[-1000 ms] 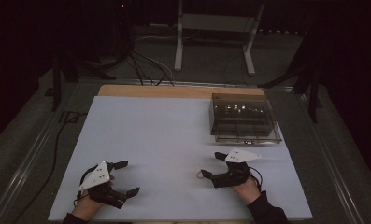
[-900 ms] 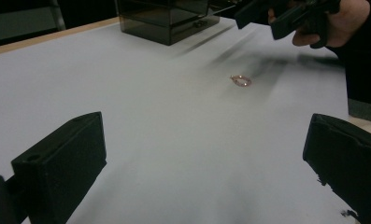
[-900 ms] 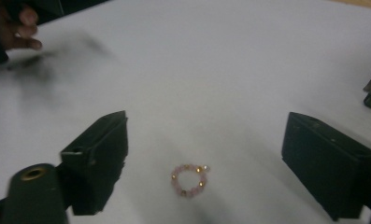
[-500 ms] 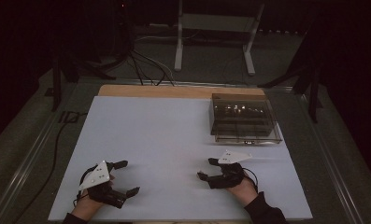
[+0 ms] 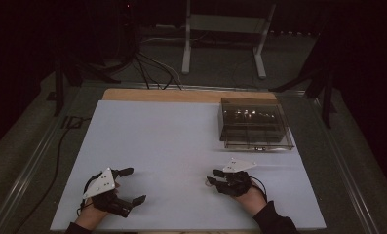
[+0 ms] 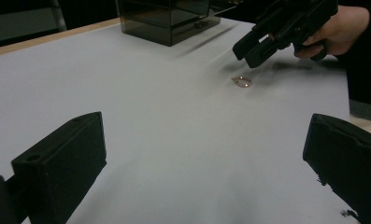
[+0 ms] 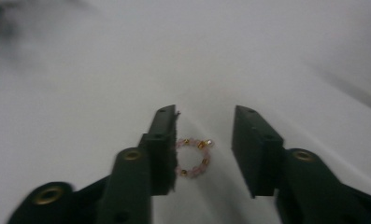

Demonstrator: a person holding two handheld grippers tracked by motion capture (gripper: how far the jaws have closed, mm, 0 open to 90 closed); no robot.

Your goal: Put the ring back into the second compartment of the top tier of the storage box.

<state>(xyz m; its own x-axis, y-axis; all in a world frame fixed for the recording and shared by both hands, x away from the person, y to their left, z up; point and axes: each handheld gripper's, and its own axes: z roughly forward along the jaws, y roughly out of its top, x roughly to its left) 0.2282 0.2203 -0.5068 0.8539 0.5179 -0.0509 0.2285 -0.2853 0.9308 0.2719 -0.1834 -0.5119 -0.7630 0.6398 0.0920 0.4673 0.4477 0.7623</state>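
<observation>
Bead ring (image 7: 192, 157) between right tool (image 7: 204, 151) jaws

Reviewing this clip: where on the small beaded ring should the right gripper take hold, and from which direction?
The beaded ring lies flat on the white table, so come from above and pinch across it, one pad on each outer edge. The right gripper straddles it; its jaws have just been closing, the left pad touching or nearly, the other apart.

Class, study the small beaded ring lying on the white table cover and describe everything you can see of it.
The beaded ring is a tiny closed loop of pale pink beads with a few gold ones, seemingly strung. It lies flat on the white table cover, between the right gripper's fingers, which have just been closing. One finger's edge overlaps it; contact is unclear. The other stands apart.
</observation>
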